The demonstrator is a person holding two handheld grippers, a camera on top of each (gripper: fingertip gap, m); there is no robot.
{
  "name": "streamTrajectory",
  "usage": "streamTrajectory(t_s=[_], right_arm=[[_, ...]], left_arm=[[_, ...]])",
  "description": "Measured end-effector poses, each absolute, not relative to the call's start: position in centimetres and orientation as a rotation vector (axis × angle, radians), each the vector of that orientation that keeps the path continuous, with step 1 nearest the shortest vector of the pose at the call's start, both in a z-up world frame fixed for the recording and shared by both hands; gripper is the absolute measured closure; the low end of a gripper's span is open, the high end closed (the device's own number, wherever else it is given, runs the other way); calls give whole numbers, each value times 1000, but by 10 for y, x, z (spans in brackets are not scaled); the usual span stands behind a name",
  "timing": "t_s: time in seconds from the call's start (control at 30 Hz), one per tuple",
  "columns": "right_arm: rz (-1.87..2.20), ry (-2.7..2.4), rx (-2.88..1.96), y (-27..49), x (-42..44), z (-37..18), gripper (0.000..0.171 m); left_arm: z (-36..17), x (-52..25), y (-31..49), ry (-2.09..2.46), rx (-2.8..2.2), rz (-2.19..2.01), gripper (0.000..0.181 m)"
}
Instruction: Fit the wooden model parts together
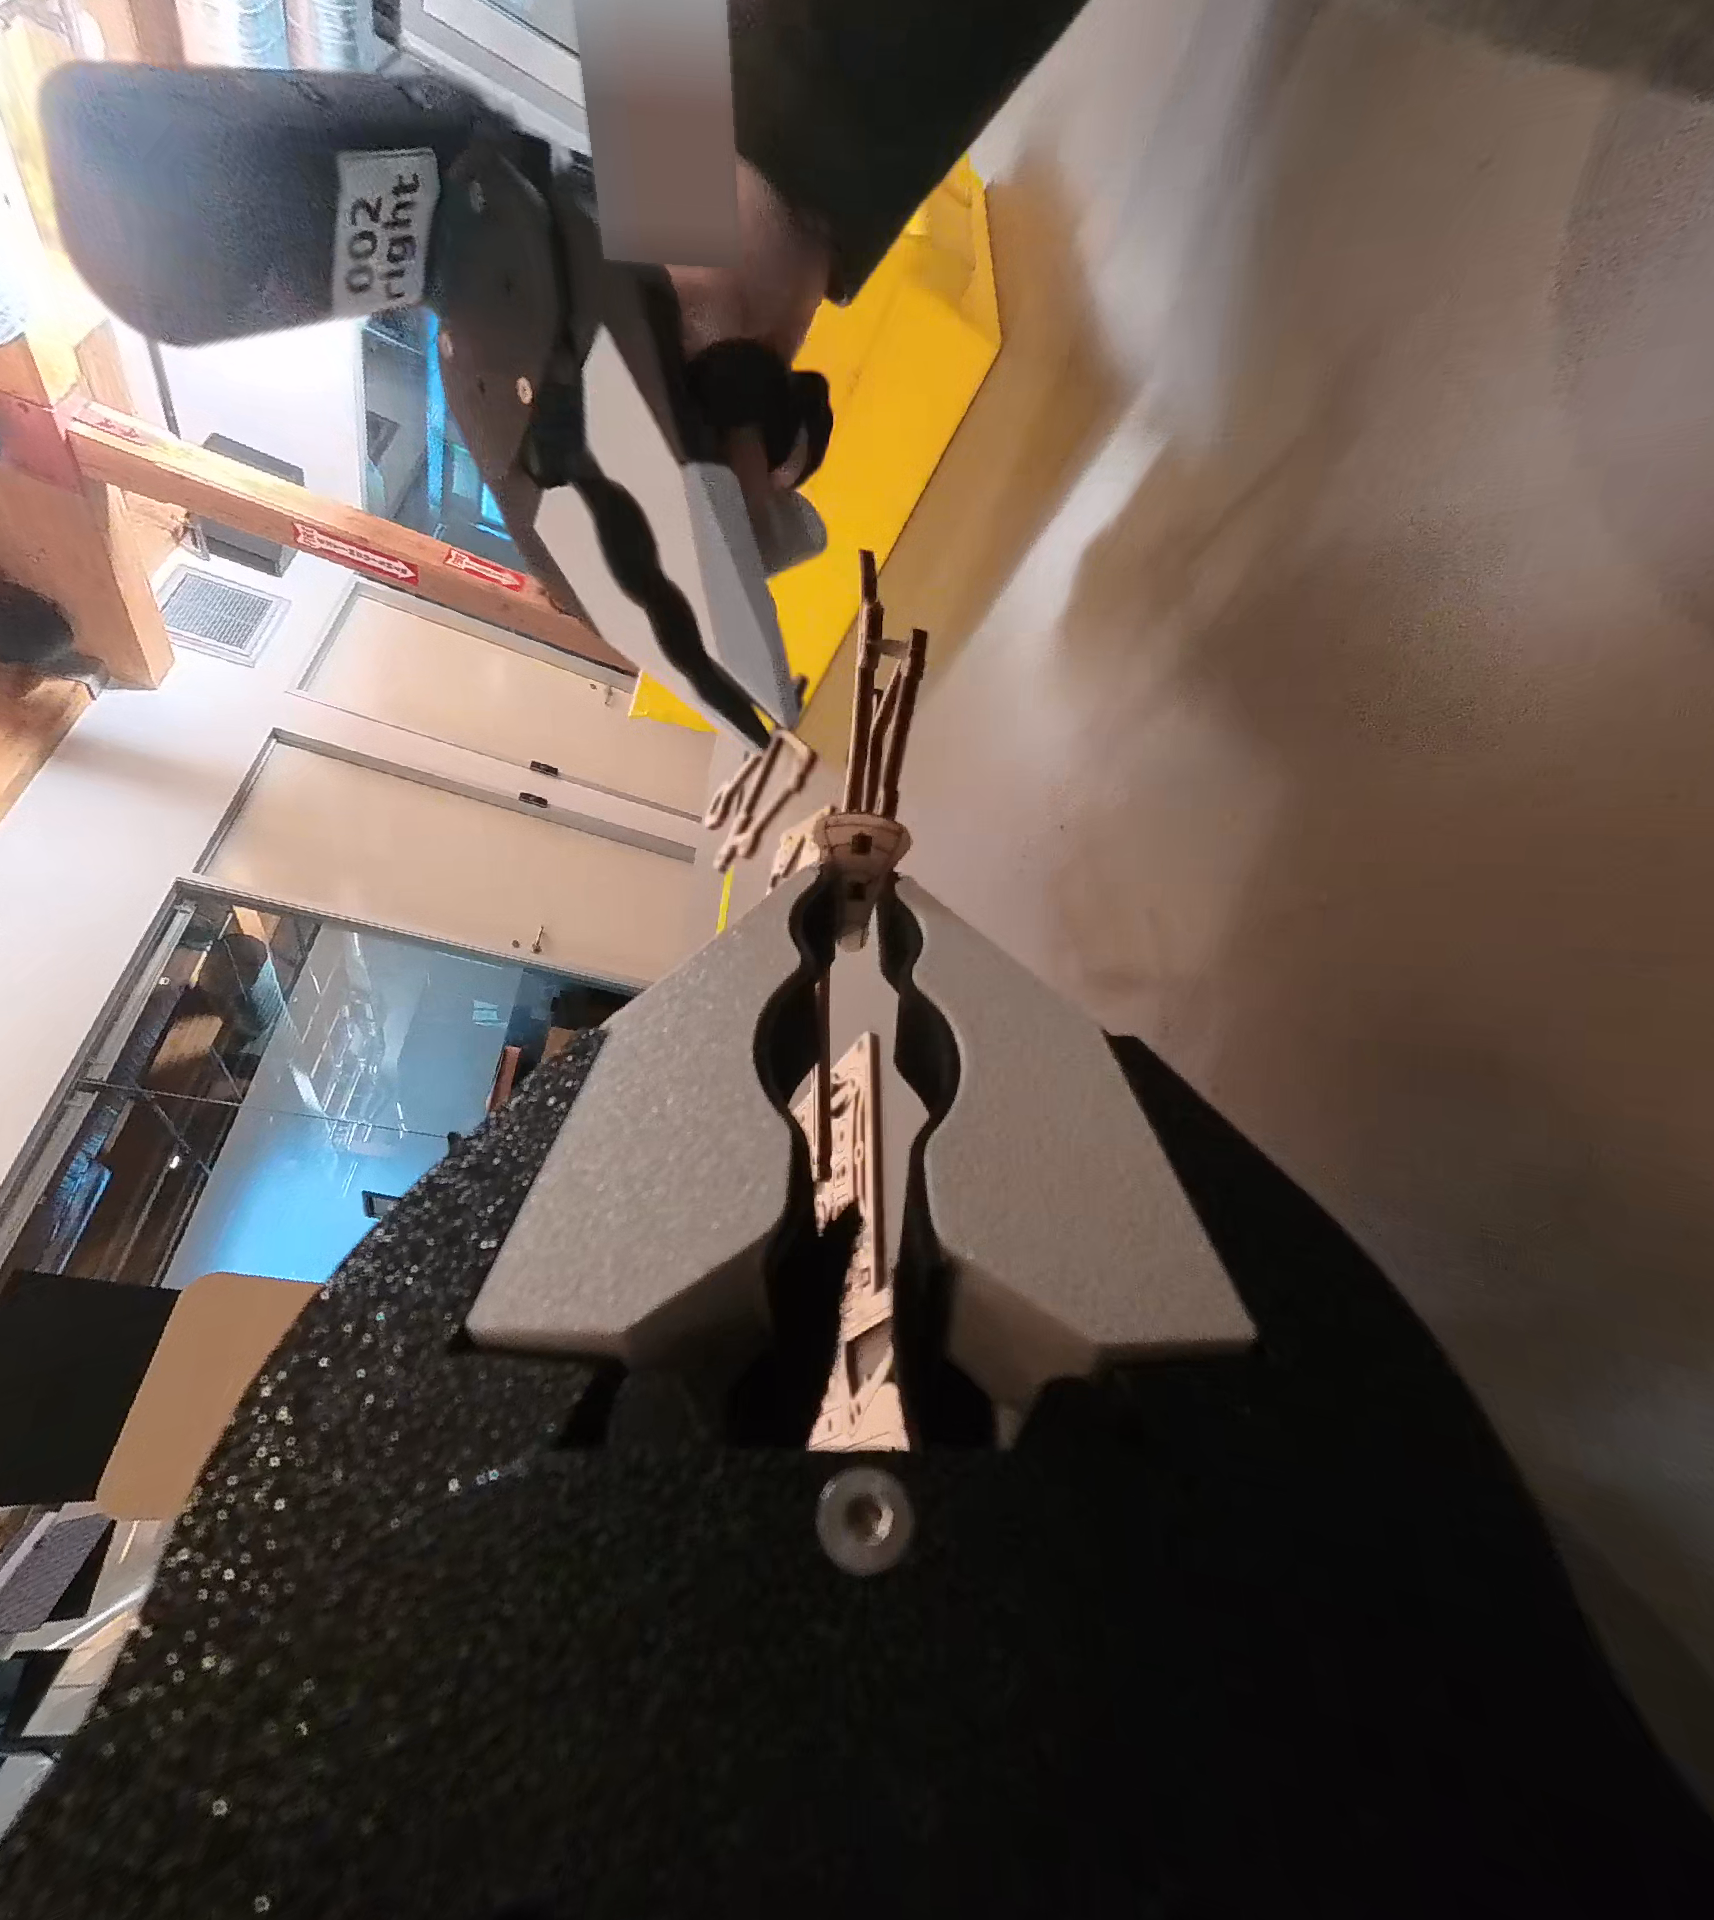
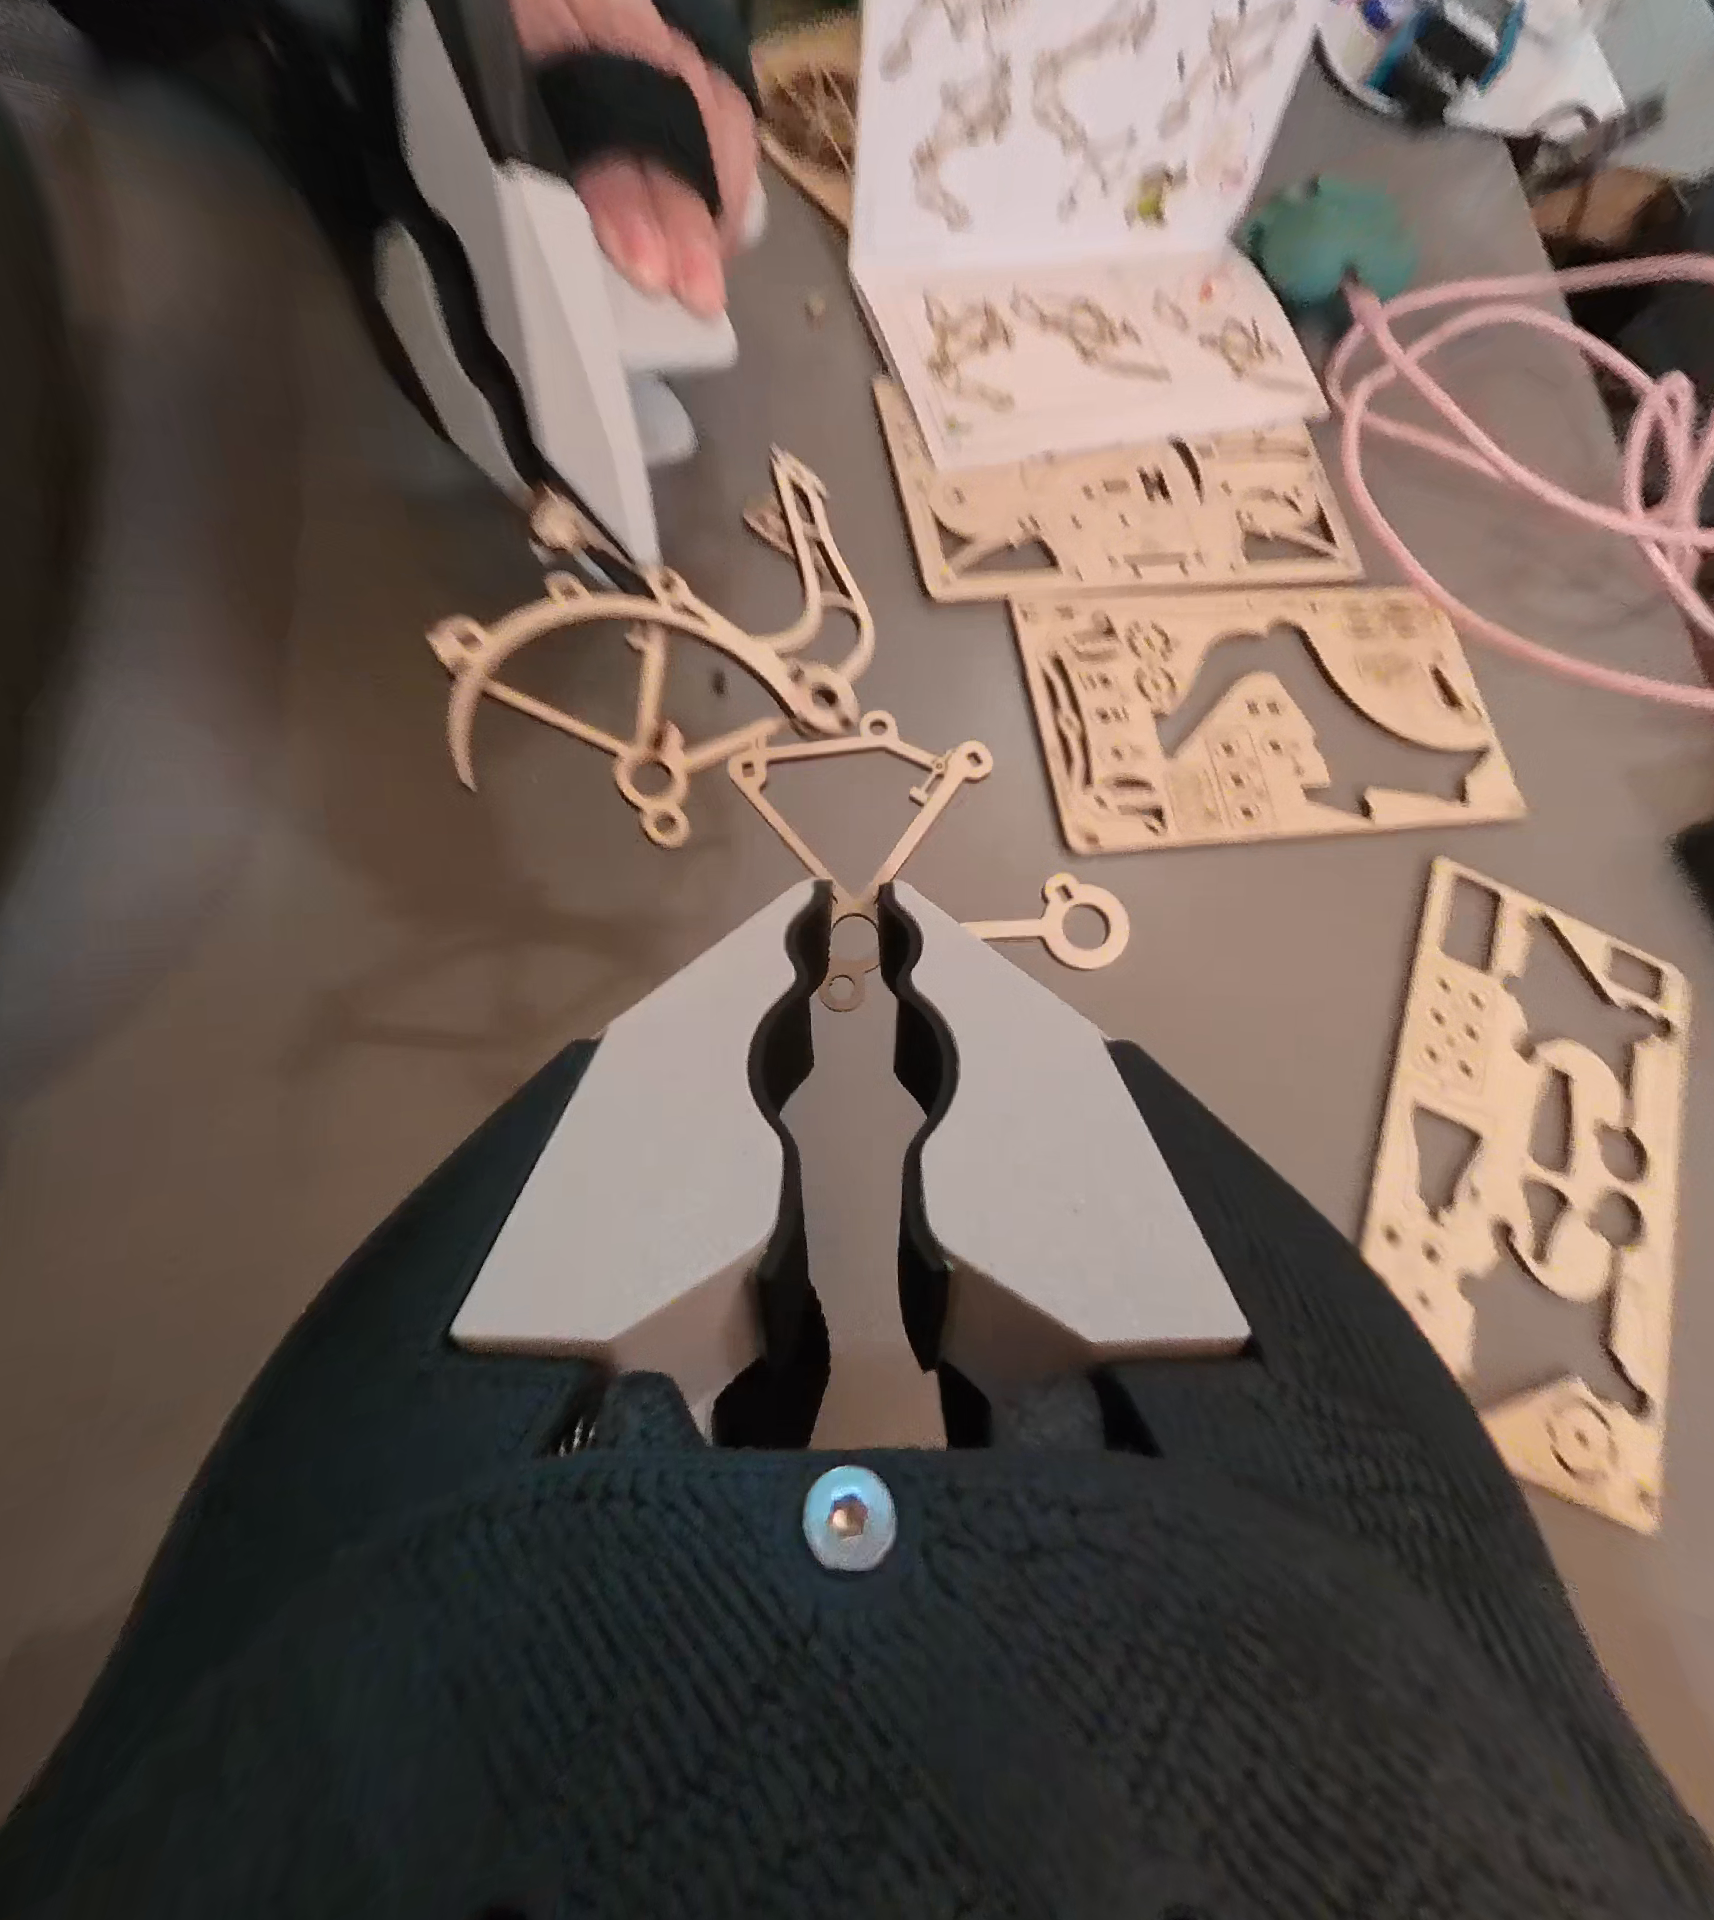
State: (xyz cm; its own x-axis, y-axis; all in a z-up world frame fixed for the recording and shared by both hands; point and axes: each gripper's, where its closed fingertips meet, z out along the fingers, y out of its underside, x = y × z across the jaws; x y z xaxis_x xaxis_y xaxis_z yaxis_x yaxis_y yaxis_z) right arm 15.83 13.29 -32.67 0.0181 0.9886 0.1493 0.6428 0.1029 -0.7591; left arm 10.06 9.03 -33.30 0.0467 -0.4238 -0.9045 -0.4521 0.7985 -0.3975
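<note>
Right claw (image 2: pixel 855 902) clamped on thin triangular wooden frame (image 2: pixel 858 795); left claw (image 2: pixel 591 549) clamped on curved wooden frame (image 2: pixel 562 675) just ahead-left. Grey desk (image 2: pixel 1196 935): punched wooden sheets (image 2: pixel 1268 717) ahead-right, pink cable (image 2: pixel 1559 499) beyond.

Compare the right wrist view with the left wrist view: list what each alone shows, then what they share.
Only the right wrist view: the punched-out wooden sheets on the grey table, an open instruction booklet, a pink cable and a loose ring-ended part.

Only the left wrist view: glass doors, a wooden beam and a yellow surface.

Both: the left hand-held gripper shut on the curved frame assembly, and the right hand-held gripper shut on the triangular frame piece.
</note>
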Motion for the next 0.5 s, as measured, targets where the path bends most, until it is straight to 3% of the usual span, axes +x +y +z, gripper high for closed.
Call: streamTrajectory(t_s=[0.03,0.2,0.5], right_arm=[[719,-1696,-1596,127,153,-320,164],[994,-1731,-1543,99,132,-301,164],[974,-1950,-1520,73,120,-312,164]], left_arm=[[-332,100,90,1566,-718,27,177],[-336,102,86,1605,-706,12,177],[-324,98,87,1546,-656,58,177]])
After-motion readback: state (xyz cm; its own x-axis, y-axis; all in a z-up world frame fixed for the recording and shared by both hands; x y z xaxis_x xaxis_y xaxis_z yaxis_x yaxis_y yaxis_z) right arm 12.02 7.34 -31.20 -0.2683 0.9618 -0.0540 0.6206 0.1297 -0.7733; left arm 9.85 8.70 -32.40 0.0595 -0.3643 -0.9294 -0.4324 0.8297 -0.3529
